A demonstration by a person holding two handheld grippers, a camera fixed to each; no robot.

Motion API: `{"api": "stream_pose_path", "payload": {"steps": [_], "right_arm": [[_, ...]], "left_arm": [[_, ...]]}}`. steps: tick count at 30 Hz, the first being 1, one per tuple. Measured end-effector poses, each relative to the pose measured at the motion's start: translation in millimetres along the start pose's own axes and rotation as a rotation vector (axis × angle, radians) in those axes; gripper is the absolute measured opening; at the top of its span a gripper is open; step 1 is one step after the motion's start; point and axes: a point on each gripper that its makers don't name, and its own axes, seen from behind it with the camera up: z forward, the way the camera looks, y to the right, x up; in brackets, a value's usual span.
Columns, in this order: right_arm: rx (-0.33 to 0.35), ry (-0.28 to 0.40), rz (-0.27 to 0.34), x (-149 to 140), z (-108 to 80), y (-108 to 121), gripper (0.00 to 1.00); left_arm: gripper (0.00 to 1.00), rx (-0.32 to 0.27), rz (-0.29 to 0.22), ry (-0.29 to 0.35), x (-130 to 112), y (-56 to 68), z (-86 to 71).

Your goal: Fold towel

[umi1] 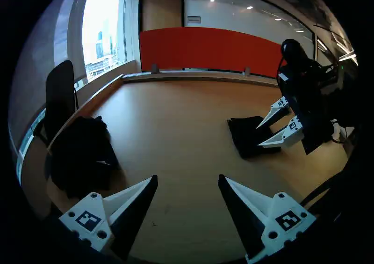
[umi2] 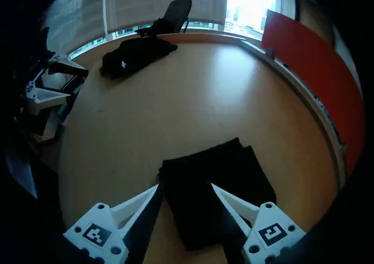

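Big smooth wooden table [umi1: 177, 114], with the black towel [umi2: 233, 170] lying flat on it as a soft folded rectangle. Right gripper [umi2: 186, 185] is spread wide over the towel's near end with nothing pinched. Left gripper [umi1: 187, 177] gapes just as wide over bare wood.

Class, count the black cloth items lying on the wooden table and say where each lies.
2. A folded black towel lies flat beneath the open right gripper; a crumpled black bundle sits at the far edge of the table, by the chair. Others may lie out of frame.
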Motion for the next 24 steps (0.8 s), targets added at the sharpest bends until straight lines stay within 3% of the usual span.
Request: {"api": "stream_pose_path", "payload": {"steps": [24], "right_arm": [[-0.085, -0.042, 0.080, -55.3, -36.8, 9.2, 0.67]], "left_arm": [[0.96, -0.017, 0.017, 0.006, 3.0, -0.3, 0.0]]}}
